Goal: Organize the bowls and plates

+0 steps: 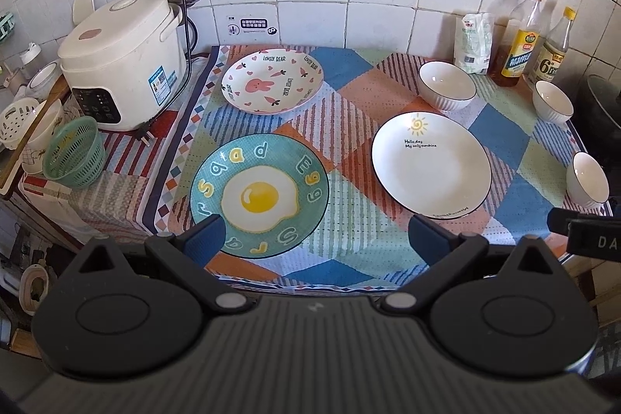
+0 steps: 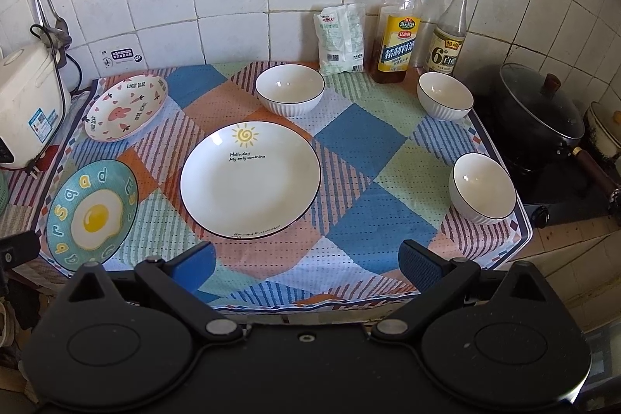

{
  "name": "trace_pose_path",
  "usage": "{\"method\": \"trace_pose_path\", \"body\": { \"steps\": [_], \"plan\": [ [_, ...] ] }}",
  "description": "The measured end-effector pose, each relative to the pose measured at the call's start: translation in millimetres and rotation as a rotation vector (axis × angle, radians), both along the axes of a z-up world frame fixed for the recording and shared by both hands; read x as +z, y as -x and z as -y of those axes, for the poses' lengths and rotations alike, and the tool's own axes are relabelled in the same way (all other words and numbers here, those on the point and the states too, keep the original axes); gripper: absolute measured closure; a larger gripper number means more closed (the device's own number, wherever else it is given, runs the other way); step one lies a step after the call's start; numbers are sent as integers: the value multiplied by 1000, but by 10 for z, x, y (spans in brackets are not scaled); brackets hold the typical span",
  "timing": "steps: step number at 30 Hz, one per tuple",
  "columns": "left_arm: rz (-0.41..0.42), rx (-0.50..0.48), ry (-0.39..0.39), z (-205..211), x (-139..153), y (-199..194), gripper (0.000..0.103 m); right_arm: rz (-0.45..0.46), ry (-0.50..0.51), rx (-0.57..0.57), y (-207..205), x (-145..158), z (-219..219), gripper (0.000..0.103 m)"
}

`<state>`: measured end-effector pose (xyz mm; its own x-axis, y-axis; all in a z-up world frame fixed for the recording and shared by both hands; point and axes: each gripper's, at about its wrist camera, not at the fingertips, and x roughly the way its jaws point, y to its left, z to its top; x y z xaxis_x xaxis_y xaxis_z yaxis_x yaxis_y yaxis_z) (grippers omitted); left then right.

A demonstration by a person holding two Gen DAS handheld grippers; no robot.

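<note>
Three plates lie on the patterned cloth: a teal fried-egg plate (image 1: 259, 196) (image 2: 92, 213), a pink rabbit plate (image 1: 272, 80) (image 2: 126, 108) and a white sun plate (image 1: 431, 163) (image 2: 250, 180). Three white ribbed bowls stand apart: one at the back (image 1: 446, 86) (image 2: 289, 89), one back right (image 1: 552, 101) (image 2: 444, 96), one at the right edge (image 1: 587, 180) (image 2: 482, 187). My left gripper (image 1: 316, 237) is open and empty, held above the front edge near the egg plate. My right gripper (image 2: 306, 264) is open and empty, in front of the sun plate.
A white rice cooker (image 1: 124, 61) and a green basket (image 1: 73, 152) stand at the left. Two bottles (image 2: 396, 26) (image 2: 446, 32) and a white bag (image 2: 341, 39) stand against the tiled wall. A black lidded wok (image 2: 539, 111) sits on the stove at the right.
</note>
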<state>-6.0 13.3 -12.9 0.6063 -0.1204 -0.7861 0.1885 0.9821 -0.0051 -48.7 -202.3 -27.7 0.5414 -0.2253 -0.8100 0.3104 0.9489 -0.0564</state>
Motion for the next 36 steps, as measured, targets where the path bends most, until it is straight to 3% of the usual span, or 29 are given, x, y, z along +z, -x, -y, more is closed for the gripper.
{"method": "trace_pose_path", "body": {
  "steps": [10,21,36],
  "plan": [
    [-27,-16,29,-14,-33,-16,3,-6,-5,-1,8,-30,26,1],
    [-2,-51,21,98,1,27,3,19,-11,8,57,-26,52,1],
    [-41,-37,44,161,-145,-345,3,239,-30,120,-62,-23,167,1]
  ]
}}
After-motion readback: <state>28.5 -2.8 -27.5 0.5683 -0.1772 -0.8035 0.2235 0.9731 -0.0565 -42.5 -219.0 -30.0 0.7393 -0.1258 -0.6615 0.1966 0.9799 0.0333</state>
